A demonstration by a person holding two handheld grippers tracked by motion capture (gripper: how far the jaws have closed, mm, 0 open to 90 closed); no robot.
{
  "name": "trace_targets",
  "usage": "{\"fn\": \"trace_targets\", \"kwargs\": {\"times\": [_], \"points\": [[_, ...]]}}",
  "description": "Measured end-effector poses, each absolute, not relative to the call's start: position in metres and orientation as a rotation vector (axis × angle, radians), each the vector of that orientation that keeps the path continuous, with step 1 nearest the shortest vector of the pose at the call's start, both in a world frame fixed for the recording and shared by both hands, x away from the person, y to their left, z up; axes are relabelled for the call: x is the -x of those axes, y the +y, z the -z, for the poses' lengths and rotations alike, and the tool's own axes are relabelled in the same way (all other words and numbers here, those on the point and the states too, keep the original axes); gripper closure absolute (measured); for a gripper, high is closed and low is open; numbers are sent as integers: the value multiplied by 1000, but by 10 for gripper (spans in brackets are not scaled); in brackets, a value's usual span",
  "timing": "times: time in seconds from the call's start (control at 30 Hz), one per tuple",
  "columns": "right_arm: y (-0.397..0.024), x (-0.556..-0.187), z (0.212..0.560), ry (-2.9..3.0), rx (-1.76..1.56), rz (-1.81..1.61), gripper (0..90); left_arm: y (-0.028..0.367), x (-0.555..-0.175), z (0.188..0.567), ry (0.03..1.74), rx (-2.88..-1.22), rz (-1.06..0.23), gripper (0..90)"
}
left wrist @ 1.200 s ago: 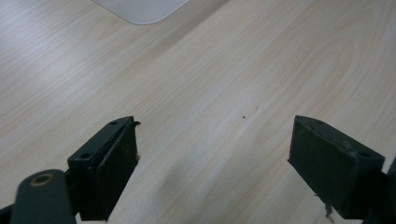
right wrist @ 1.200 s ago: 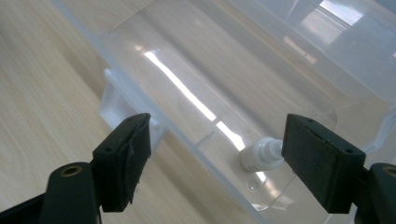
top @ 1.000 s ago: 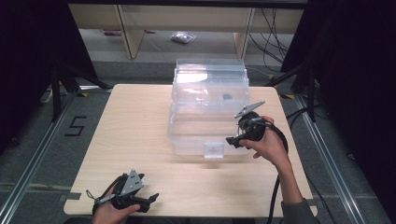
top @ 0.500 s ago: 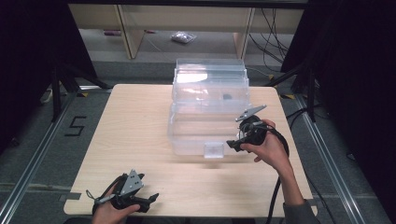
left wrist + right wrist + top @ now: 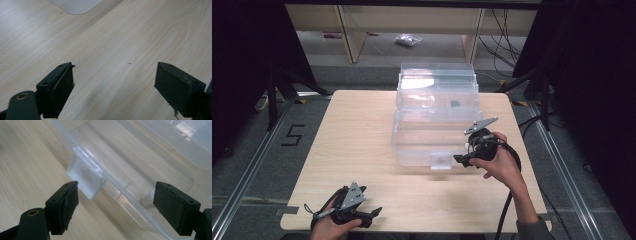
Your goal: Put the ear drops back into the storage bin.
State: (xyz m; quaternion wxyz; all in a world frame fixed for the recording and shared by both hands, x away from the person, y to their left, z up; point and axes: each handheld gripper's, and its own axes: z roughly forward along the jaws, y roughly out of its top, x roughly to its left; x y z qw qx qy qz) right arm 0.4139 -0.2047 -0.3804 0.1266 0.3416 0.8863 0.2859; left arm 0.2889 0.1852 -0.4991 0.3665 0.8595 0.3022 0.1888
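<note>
Since the earlier frames, the right gripper (image 5: 461, 160) has shifted slightly toward the near edge of the table and now sits lower along the front of the clear plastic box (image 5: 437, 120), with its jaws having just been opening. The left gripper (image 5: 374, 214) has not changed position.

Nearest the person, the left gripper rests low over the near left part of the wooden table (image 5: 362, 135). In the left gripper view its jaws stand wide apart with bare wood between them and nothing held.

Farther in, on the right side, the right gripper is held by a hand (image 5: 499, 165) just beside the box's front wall. In the right gripper view (image 5: 115, 207) the jaws stand wide apart; the box's front latch tab (image 5: 86, 176) lies just ahead of the left jaw, not touched by either pad.

The box stands at the middle of the table, toward the far edge, with its lid (image 5: 437, 82) raised at the back.

Beyond the table, a small bag (image 5: 408, 40) lies on the floor.
</note>
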Motion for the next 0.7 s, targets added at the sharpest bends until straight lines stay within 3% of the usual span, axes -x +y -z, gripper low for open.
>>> {"fn": "trace_targets", "kwargs": {"times": [0.7], "points": [[-203,-390,386,2579,-978,-880,212,185,-289,499,779,-2207,-492,150]]}}
